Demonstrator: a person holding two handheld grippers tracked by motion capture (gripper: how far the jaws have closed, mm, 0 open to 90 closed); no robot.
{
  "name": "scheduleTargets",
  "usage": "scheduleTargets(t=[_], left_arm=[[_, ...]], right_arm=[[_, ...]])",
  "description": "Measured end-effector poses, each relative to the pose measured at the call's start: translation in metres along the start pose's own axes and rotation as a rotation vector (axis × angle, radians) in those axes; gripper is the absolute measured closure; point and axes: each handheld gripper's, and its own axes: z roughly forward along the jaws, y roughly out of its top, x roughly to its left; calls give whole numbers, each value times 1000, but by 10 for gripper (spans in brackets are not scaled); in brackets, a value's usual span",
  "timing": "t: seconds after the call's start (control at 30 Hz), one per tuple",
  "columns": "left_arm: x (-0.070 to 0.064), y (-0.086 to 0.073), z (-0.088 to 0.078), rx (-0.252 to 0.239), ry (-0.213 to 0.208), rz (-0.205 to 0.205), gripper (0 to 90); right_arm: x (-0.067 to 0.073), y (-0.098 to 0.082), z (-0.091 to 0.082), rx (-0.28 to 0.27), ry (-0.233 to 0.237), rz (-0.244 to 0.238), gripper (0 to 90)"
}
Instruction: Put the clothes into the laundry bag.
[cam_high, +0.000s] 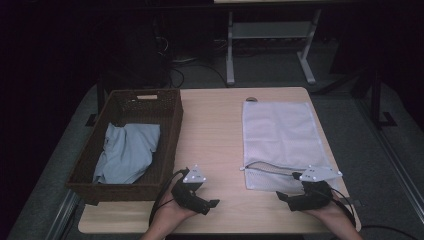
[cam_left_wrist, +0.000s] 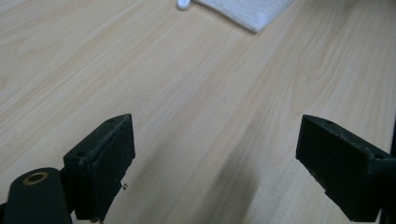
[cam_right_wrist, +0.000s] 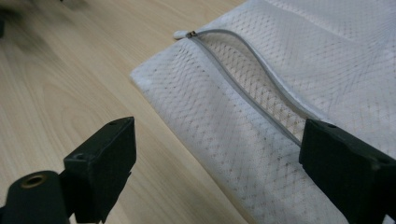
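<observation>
A white mesh laundry bag (cam_high: 282, 135) lies flat on the right half of the wooden table (cam_high: 215, 130). Its grey zipper (cam_high: 265, 167) runs along the near edge and gapes partly open. In the right gripper view the zipper (cam_right_wrist: 243, 70) curves across the mesh bag (cam_right_wrist: 224, 121), and my right gripper (cam_right_wrist: 215, 168) stands open just above the bag's near corner, holding nothing. From above, the right gripper (cam_high: 290, 186) sits at the bag's front edge. My left gripper (cam_high: 207, 195) rests near the table's front, open over bare wood (cam_left_wrist: 215, 168). A corner of the bag (cam_left_wrist: 243, 11) shows far ahead of it.
A brown wicker basket (cam_high: 115, 192) stands on the table's left side with a light blue cloth (cam_high: 127, 152) lying inside. Bare wood separates basket and bag. Beyond the table's far edge are a white desk frame (cam_high: 230, 55) and cables on a dark floor.
</observation>
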Motion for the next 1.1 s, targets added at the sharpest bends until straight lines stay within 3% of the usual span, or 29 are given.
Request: scheduleTargets(t=[0.43, 0.83, 1.1], left_arm=[[0, 31, -16, 6, -10, 0, 112], [12, 67, -40, 31, 28, 9, 119], [30, 84, -57, 20, 73, -3, 118]], right_arm=[[5, -1, 3, 14, 20, -33, 116], [5, -1, 5, 13, 28, -36, 102], [4, -1, 5, 20, 32, -41, 103]])
